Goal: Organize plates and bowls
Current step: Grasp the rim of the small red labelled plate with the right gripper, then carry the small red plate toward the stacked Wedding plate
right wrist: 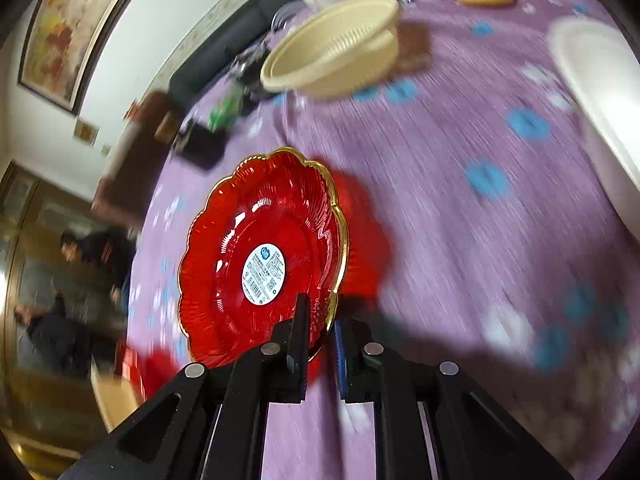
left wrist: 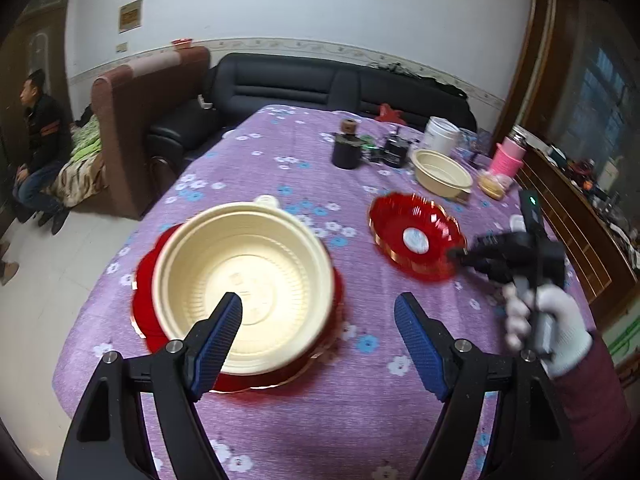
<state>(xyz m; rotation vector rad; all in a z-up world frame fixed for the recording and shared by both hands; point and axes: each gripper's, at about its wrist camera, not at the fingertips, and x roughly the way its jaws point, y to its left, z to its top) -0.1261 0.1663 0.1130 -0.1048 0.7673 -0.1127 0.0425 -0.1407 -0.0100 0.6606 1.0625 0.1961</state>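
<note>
Left wrist: left gripper (left wrist: 318, 312) jaws spread, nothing between them, over cream bowl (left wrist: 244, 276) sitting on a red plate (left wrist: 146, 304), lower left. Second red plate (left wrist: 416, 238) mid-right.

Right wrist: right gripper (right wrist: 322, 316) pinching second red plate's gold rim, frame centre; another cream bowl (right wrist: 334, 46) top centre.

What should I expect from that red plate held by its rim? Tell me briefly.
The red plate looks glossy and glass-like, so it may slip between the right gripper's pads. Pinched at one gilt edge only, it probably wants to sag or swing. Likely fragile if dropped.
</note>
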